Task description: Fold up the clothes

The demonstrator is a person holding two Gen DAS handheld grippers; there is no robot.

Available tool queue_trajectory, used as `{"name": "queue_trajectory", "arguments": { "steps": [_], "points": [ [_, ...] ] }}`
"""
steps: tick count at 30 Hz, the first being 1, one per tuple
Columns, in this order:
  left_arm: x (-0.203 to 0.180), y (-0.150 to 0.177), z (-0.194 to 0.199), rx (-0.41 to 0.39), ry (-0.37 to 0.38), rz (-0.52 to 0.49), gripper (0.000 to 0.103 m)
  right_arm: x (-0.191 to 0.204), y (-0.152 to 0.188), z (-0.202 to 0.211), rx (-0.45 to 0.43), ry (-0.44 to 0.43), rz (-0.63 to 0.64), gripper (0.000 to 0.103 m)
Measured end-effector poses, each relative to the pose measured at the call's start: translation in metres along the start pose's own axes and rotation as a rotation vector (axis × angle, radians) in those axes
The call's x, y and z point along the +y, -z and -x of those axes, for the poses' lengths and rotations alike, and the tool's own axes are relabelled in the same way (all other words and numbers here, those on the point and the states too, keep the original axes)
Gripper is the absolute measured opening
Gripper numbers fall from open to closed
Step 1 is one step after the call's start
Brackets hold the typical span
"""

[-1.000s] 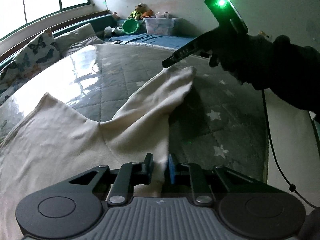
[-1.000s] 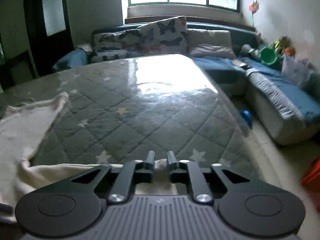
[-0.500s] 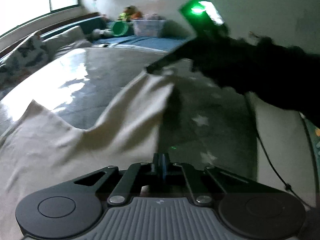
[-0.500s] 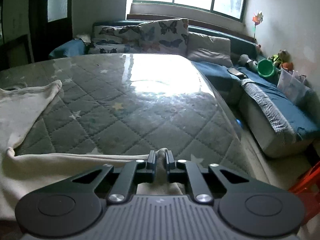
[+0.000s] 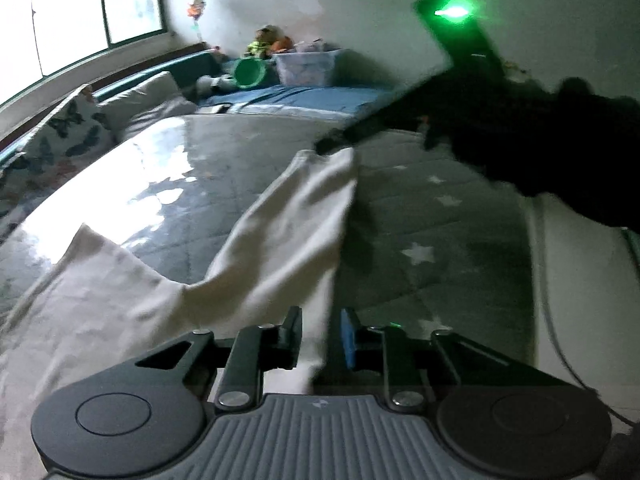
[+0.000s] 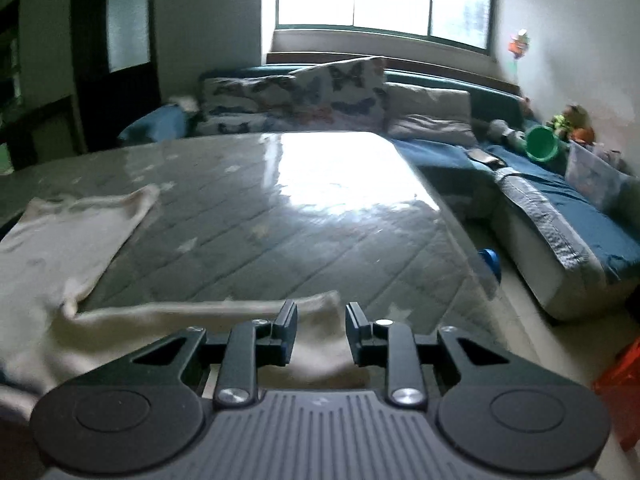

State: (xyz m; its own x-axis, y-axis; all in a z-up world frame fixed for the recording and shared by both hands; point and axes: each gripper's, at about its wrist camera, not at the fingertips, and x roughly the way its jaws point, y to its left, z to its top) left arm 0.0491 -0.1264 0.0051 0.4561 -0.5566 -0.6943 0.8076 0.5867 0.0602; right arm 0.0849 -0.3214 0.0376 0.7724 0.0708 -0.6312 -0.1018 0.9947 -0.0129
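Both sets of jaws are opening after a brief pinch — the left gripper (image 5: pixel 320 332) straddles the cream garment (image 5: pixel 280 216), the right gripper (image 6: pixel 321 330) its sleeve tip at three o'clock on the worktop (image 6: pixel 280 216) — sleeve released, fold unstarted

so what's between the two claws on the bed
In the left wrist view, the cream garment's sleeve stretches from the left claw to the right claw; both claws are opening.

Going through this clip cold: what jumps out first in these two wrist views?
The cream garment, its sleeve stretched across the grey star-quilted table, dominates the left view. Above its far end glows a green light on the right gripper. Both it and the left gripper are opening, cloth between the fingers.
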Motion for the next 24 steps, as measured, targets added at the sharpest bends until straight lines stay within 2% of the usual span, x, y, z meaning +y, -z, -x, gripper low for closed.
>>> {"name": "queue_trajectory", "arguments": {
  "steps": [3,6,7,10,14,17,19,21,24],
  "points": [
    [0.0,0.0,-0.007,0.014,0.002,0.008,0.022,0.006,0.012,0.002,0.02,-0.015,0.032,0.026],
    [-0.003,0.001,-0.008,0.014,0.005,-0.016,0.012,0.005,0.019,-0.002,0.028,0.003,0.052,0.026],
    [-0.003,0.001,-0.007,0.017,0.028,-0.011,0.006,0.003,0.021,-0.003,0.026,0.009,0.047,0.026],
    [-0.004,0.004,-0.003,0.023,0.08,-0.019,0.003,-0.009,0.019,-0.005,0.021,0.06,-0.003,0.025],
    [-0.008,0.006,-0.003,0.021,0.084,-0.042,0.004,-0.023,0.011,-0.009,0.022,0.1,-0.061,0.026],
    [-0.006,0.006,-0.003,0.023,0.098,-0.027,0.004,-0.012,0.005,-0.001,-0.024,0.078,-0.039,0.026],
    [-0.005,0.005,-0.001,0.018,0.102,-0.015,0.004,0.0,0.001,0.0,-0.033,0.033,-0.005,0.026],
    [-0.003,0.004,0.001,0.008,0.106,0.007,0.005,0.014,0.0,-0.006,-0.018,-0.011,0.027,0.026],
    [0.004,0.001,0.006,-0.005,0.096,0.045,0.006,0.026,-0.001,-0.019,0.006,-0.026,0.061,0.026]
  ]
}}
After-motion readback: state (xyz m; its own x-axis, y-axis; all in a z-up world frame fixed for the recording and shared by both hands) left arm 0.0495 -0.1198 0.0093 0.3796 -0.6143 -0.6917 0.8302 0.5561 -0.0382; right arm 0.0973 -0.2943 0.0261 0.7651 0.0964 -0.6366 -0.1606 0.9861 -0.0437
